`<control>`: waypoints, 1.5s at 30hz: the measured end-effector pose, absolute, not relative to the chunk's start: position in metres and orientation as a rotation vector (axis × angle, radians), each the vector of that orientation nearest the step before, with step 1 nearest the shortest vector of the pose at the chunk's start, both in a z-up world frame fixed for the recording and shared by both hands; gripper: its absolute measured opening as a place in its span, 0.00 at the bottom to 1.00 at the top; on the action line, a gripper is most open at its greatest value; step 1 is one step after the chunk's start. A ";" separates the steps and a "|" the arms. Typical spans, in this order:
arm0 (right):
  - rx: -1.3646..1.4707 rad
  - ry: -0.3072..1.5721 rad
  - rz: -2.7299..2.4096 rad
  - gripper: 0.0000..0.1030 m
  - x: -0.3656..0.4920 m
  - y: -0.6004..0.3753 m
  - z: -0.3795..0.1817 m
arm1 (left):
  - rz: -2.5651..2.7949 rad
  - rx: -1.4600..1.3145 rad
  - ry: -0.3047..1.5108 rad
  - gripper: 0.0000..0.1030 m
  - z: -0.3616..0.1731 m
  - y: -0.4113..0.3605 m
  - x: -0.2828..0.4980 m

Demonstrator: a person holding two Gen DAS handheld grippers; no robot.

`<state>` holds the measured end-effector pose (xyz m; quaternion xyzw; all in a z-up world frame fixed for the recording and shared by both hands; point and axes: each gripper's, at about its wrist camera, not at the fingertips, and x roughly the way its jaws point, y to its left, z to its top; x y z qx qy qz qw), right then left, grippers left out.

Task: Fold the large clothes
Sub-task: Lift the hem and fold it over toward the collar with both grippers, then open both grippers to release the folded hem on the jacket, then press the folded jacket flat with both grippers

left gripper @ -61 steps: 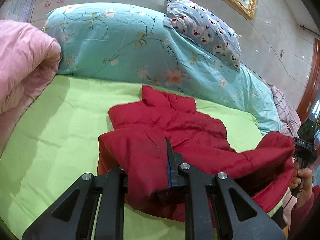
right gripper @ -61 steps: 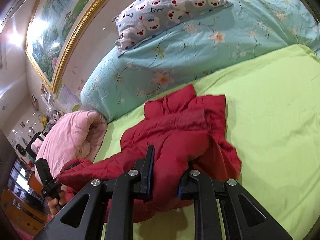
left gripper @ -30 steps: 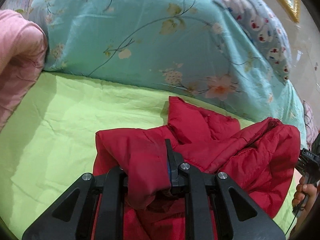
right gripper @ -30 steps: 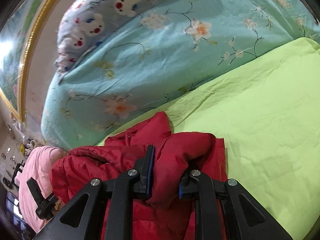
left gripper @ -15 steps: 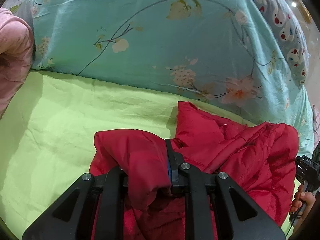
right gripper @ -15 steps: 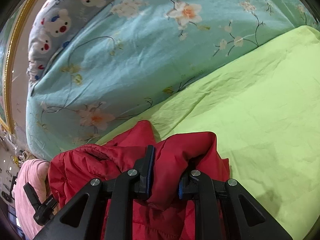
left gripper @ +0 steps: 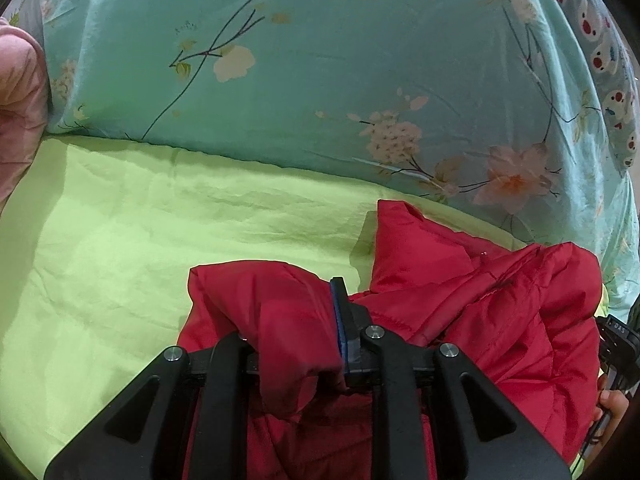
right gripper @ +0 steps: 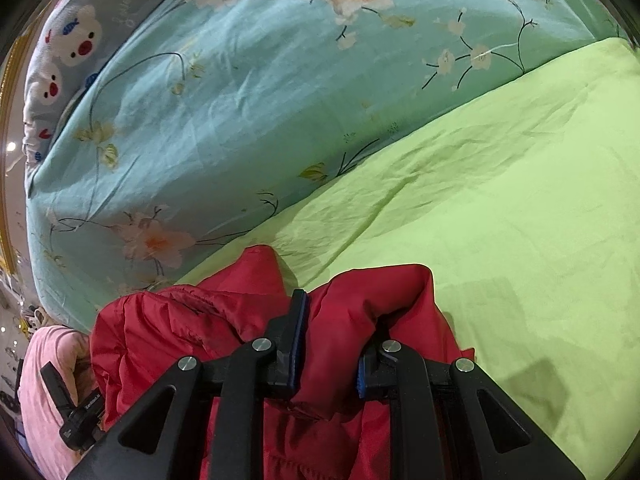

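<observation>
A red padded jacket [left gripper: 460,280] lies bunched on the green sheet [left gripper: 120,240], its far part folded up near the teal quilt. My left gripper [left gripper: 292,320] has a thick fold of the jacket's near edge between its fingers; the pads still press on it while the jaws are opening slightly. In the right wrist view my right gripper [right gripper: 332,332] is shut on another fold of the same red jacket [right gripper: 180,320]. Each view shows the other gripper at its edge, held by a hand [left gripper: 608,400]. The left gripper's left finger is hidden under fabric.
A bulky teal floral quilt [left gripper: 320,80] rises just behind the jacket. A bear-print pillow [right gripper: 72,40] rests on top of it. A pink quilt [left gripper: 16,100] is piled at the left. Green sheet [right gripper: 520,200] stretches out on either side of the jacket.
Both grippers have carried the jacket's near edge forward and lower, toward the teal quilt, which now fills more of both views. The lifted edge now lies over the far part.
</observation>
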<state>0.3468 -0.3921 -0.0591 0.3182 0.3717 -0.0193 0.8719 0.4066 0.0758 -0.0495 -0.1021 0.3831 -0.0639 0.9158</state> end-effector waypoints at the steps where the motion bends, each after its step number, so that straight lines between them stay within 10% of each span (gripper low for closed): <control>1: 0.667 0.777 -0.041 0.17 0.348 -0.392 -0.061 | -0.132 -0.213 0.790 0.18 -0.051 0.076 0.408; 17: 0.691 0.802 -0.047 0.16 0.366 -0.396 -0.074 | -0.201 -0.295 0.813 0.22 -0.046 0.099 0.414; 25: 0.737 0.814 -0.052 0.17 0.369 -0.403 -0.079 | -0.133 -0.277 0.727 0.57 -0.018 0.125 0.368; 45: 0.841 0.846 0.004 0.21 0.364 -0.435 -0.041 | -0.315 -0.011 0.783 0.57 -0.057 0.017 0.326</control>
